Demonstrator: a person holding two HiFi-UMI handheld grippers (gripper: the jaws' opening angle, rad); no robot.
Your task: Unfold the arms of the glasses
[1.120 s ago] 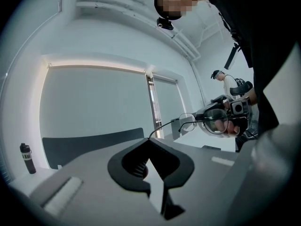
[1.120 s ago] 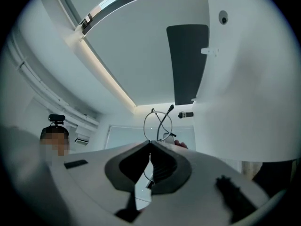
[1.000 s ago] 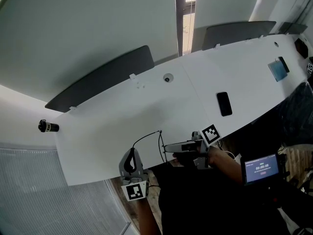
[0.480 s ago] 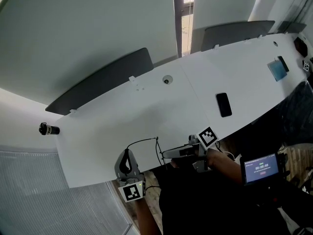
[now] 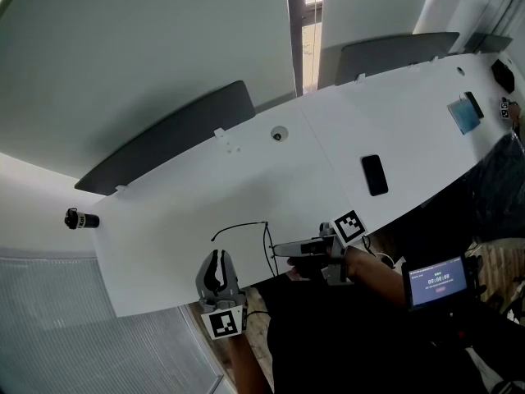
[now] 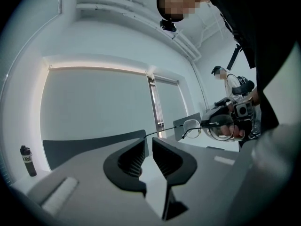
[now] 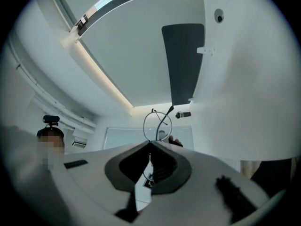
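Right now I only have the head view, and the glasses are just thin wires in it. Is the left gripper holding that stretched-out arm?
Observer: No. In the left gripper view the left gripper has its jaws narrowly apart and opening, with nothing between them.
Operator: Where is the arm, then?
Observer: The glasses arm runs straight out from the lens. Its tip shows just above those jaw tips, and the jaws do not touch it.
Operator: And the right side?
Observer: In the right gripper view the right gripper is shut on the glasses, and one round lens stands clear past its jaw tips.
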